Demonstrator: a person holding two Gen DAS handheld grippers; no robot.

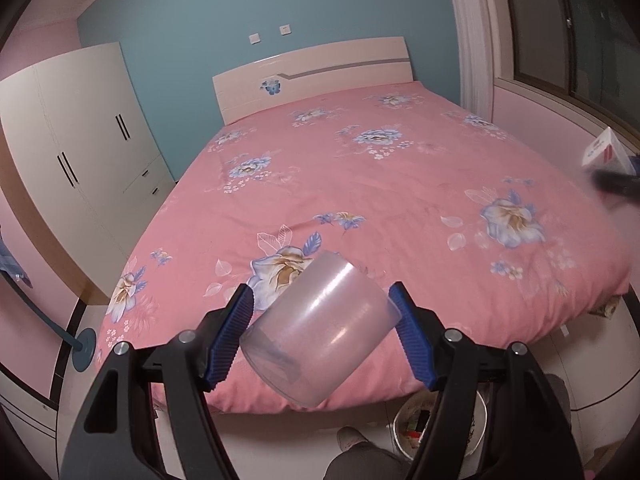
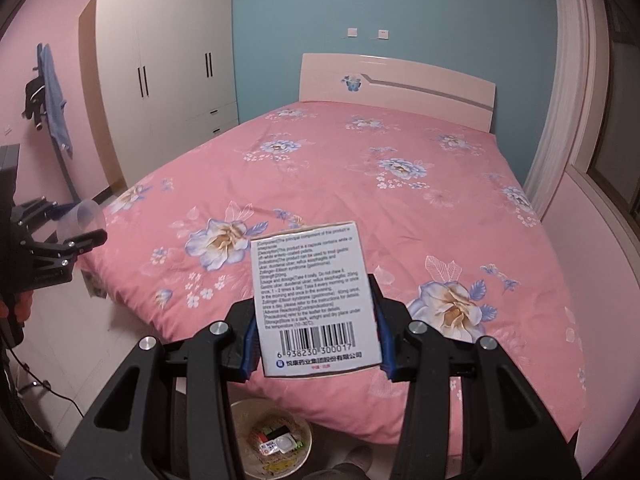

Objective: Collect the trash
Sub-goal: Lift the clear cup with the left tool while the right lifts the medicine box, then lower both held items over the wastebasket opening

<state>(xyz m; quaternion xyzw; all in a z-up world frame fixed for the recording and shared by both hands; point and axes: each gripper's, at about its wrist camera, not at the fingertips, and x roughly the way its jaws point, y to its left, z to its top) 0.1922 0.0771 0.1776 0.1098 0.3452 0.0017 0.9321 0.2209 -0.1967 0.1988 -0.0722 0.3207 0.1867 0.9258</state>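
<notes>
1. The left gripper (image 1: 320, 332) has its blue ribbed pads closed on a clear, frosted plastic cup (image 1: 320, 328), which lies tilted on its side between them with the open mouth towards the camera.
2. That cup hangs in the air over the foot edge of the bed (image 1: 400, 184), which has a pink quilt printed with blue and white flowers; nothing is lying on the quilt.
3. The right gripper (image 2: 316, 324) is clamped partway closed on a flat white cardboard medicine box (image 2: 312, 300) with printed text and a barcode, held upright by its two side edges.
4. The box also sits above the foot edge of the bed, towards its right corner.
5. On the pale floor just beyond that edge stands a round white waste bin (image 2: 240, 420) with small packets and wrappers inside, below both grippers.
6. A tall white wardrobe (image 2: 168, 80) stands against the wall to the left of the bed.
7. The person's grey trouser leg and slipper (image 1: 352, 440) show beside the bin.
</notes>
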